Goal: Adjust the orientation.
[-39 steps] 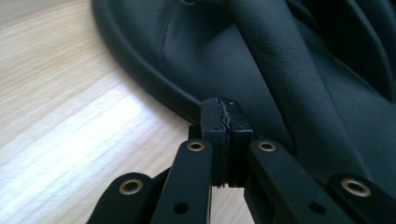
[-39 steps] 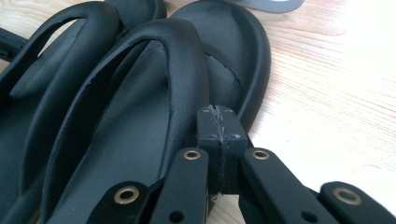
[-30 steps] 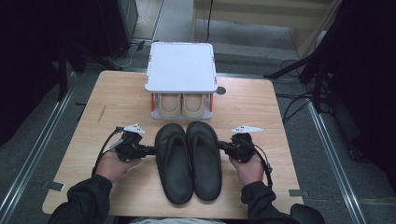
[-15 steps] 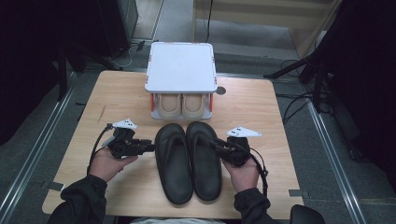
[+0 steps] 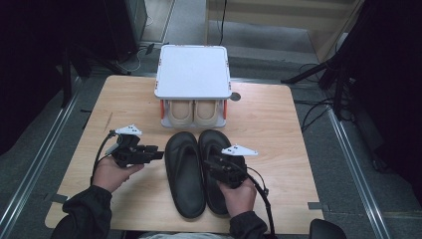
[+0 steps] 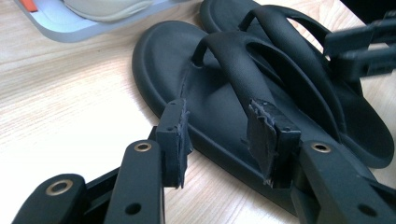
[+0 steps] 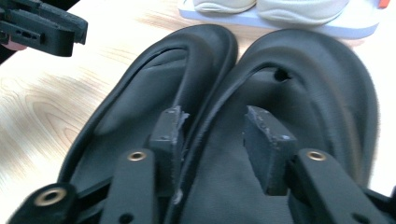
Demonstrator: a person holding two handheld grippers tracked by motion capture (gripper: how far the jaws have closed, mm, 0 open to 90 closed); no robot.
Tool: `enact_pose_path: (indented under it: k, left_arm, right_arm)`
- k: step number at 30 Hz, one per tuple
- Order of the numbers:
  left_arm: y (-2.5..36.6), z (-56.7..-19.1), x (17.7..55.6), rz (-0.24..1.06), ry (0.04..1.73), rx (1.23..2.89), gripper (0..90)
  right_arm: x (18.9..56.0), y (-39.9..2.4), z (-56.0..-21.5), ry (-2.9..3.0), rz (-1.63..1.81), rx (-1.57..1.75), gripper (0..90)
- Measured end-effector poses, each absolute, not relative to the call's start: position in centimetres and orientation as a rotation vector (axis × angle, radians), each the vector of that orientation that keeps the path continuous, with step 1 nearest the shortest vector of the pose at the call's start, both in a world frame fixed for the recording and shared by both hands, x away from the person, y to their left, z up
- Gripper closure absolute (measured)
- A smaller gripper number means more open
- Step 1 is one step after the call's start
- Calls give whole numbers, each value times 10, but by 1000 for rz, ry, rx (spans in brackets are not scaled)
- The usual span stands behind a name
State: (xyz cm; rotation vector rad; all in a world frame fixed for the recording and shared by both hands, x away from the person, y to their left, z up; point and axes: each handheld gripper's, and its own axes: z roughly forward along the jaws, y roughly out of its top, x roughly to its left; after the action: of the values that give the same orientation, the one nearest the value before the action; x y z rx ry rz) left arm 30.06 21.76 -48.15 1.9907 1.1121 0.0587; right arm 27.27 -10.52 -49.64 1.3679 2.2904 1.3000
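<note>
Pair of black rubber flip-flops (image 5: 196,172) lay side by side at mid-table, before a white two-tier shoe rack (image 5: 192,74). Left gripper (image 6: 219,135) open wide at the left sandal's outer edge; right gripper (image 7: 212,135) open wide, straddling the sandals' touching inner edges. Risk: closing there could pinch both rims. Heels cut off in both gripper views.
</note>
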Motion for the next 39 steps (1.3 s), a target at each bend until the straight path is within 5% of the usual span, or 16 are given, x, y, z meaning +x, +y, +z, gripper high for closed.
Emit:
enact_pose_path:
  k: [15, 39]
  left_arm:
    - [218, -481, 303, 69, 1109, 1990, 571]
    - [222, -480, 303, 86, 1128, 1964, 559]
  right_arm:
    - [269, -77, -520, 2291, 1252, 1428, 485]
    - [276, -70, -521, 2250, 1207, 1523, 683]
